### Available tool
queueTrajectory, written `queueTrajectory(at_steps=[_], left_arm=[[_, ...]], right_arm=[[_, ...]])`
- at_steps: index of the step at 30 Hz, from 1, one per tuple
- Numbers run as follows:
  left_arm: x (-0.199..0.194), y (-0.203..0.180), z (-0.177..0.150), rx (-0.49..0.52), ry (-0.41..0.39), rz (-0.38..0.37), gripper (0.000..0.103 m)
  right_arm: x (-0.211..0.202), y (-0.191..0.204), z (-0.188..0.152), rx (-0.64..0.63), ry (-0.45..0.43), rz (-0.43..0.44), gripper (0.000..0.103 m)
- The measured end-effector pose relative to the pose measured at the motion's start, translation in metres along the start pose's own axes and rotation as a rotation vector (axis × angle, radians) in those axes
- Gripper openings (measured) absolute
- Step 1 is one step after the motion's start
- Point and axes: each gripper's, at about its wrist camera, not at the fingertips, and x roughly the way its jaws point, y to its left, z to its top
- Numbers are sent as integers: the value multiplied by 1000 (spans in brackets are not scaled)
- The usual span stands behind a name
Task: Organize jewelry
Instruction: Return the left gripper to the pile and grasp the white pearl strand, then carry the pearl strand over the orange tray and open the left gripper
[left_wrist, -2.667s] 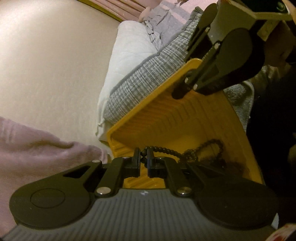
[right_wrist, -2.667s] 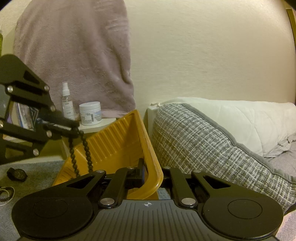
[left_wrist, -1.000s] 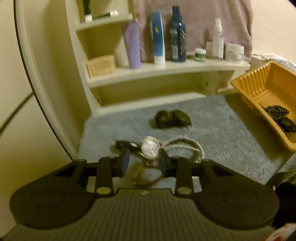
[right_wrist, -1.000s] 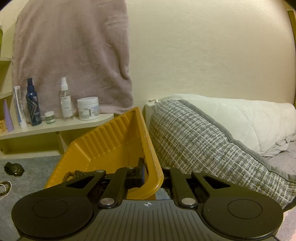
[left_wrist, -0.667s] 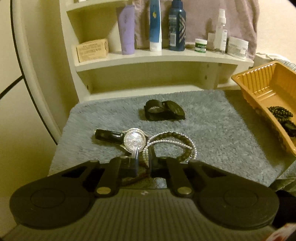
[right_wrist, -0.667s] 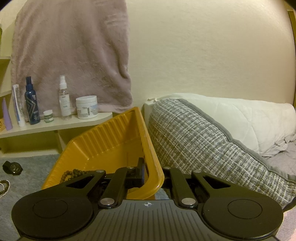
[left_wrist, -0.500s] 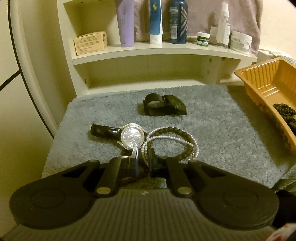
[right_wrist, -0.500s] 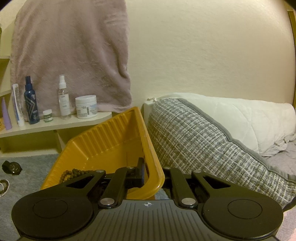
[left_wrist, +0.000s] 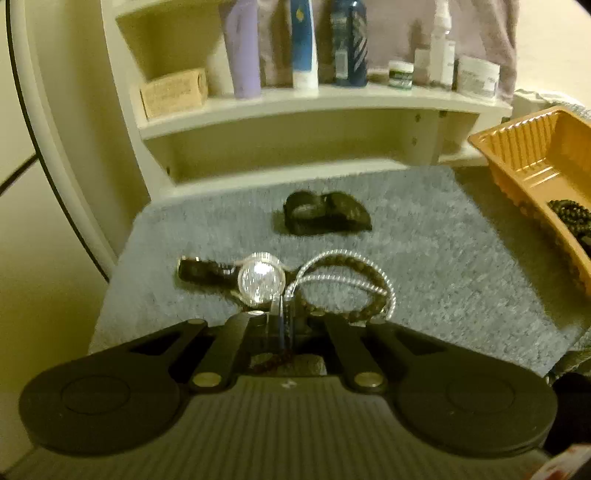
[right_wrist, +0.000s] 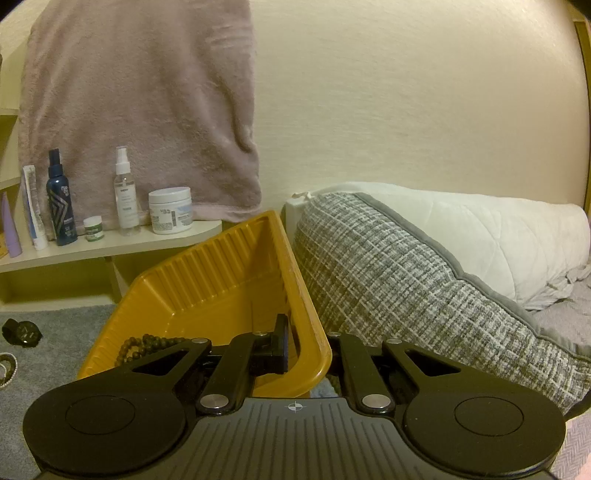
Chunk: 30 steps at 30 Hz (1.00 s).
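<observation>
1. Left gripper (left_wrist: 282, 317): jaws pressed together, pinching something thin beside the round silver rhinestone watch (left_wrist: 261, 278) on the grey fluffy mat (left_wrist: 436, 251).
2. Right gripper (right_wrist: 306, 347): jaws clamping the ribbed yellow plastic tray's rim (right_wrist: 310, 332); dark bead necklace (right_wrist: 147, 343) inside.

The left gripper (left_wrist: 282, 319) points forward and slightly down, jaws drawn nearly together with only a thin gap between the fingertips. The right gripper (right_wrist: 308, 349) is held level, jaws clamped on the rim of the yellow tray (right_wrist: 310, 332).
</observation>
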Motion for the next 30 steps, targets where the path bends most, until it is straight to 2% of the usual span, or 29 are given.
queueTrajectory(at_steps=[8,30], left_arm=[[-28,-3,23,60,-94,-17,2],[-96,-12,103,140,-305,-148,2]], right_arm=[[0,0,0,2,-1,0,8],[-1,2,2,8,-3,2,7]])
